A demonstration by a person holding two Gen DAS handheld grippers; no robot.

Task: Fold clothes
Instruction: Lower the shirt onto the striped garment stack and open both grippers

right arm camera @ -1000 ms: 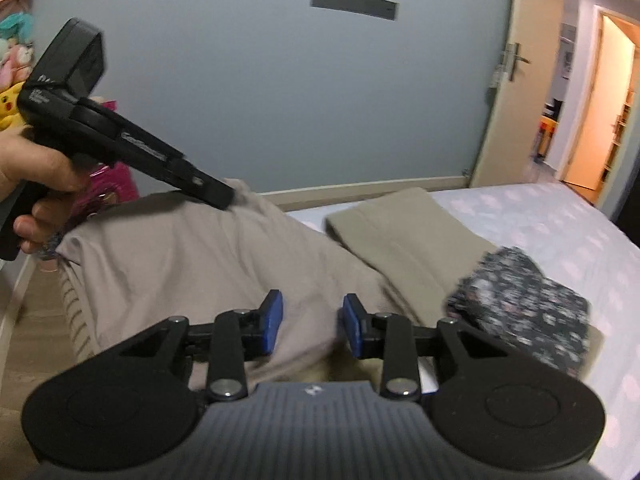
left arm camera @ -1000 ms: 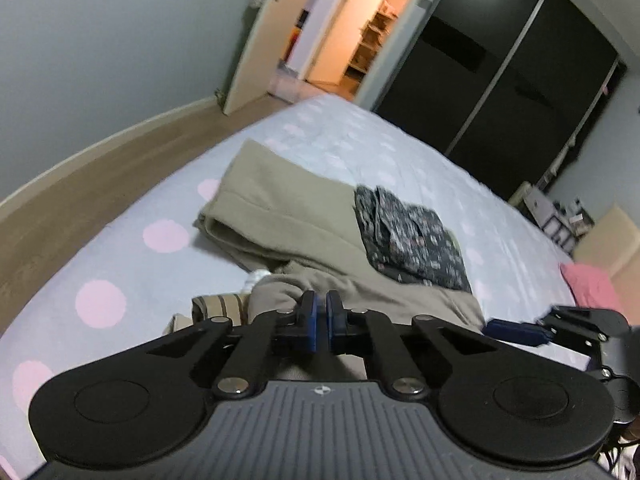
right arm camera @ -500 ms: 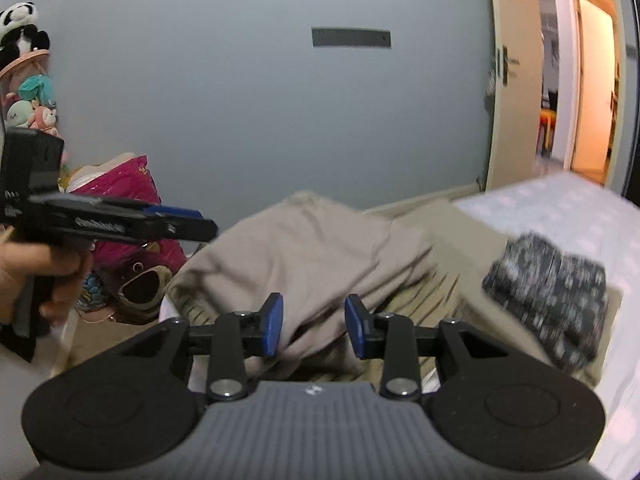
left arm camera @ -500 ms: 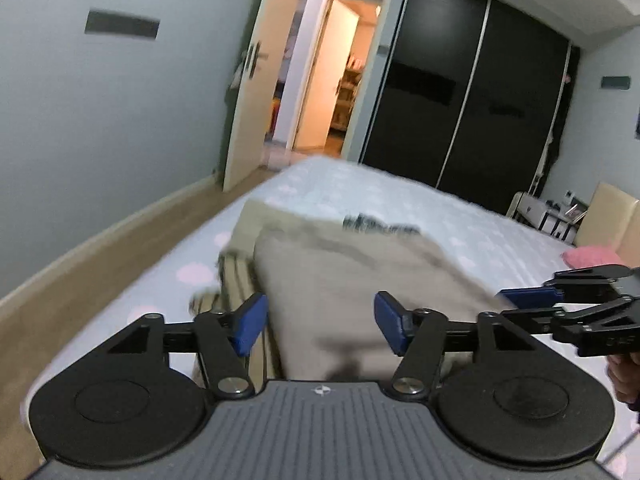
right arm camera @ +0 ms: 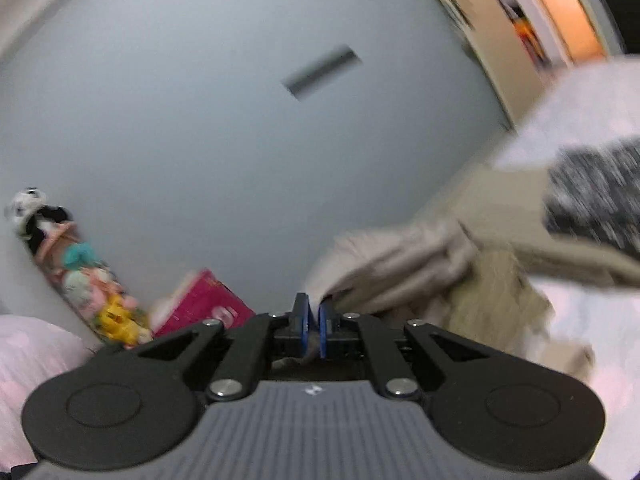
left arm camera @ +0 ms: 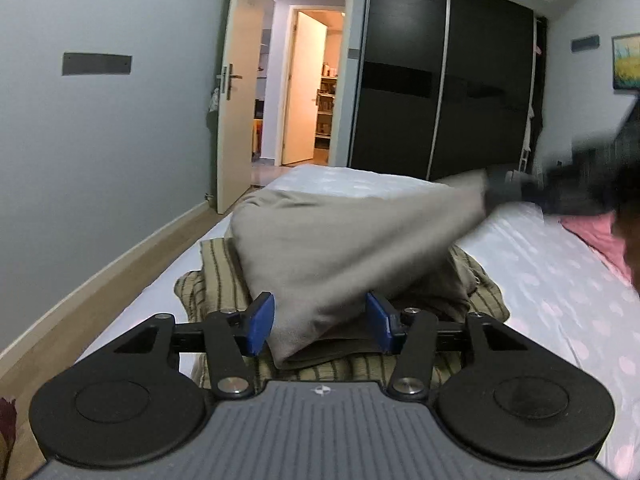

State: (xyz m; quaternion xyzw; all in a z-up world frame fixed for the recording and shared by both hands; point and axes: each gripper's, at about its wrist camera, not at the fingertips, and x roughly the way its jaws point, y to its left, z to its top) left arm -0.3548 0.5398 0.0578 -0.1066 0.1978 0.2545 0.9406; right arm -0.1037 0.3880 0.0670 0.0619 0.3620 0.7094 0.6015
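While my left fingers (left arm camera: 316,326) stand apart around the beige garment (left arm camera: 340,248) on the bed (left arm camera: 560,280), my right fingers (right arm camera: 314,322), having just closed, clamp its corner toward three o'clock. Risk: that thin pinch slipping, dropping cloth onto the striped garment (left arm camera: 218,272) beneath.

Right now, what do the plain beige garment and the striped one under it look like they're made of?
The plain beige garment looks like a soft, matte knit, probably cotton jersey: it drapes in smooth folds with no sheen. The olive striped garment beneath looks thicker and matte, with thin dark stripes and crumpled edges; whether it is woven or knit is unclear. Blur hides the weave on both.
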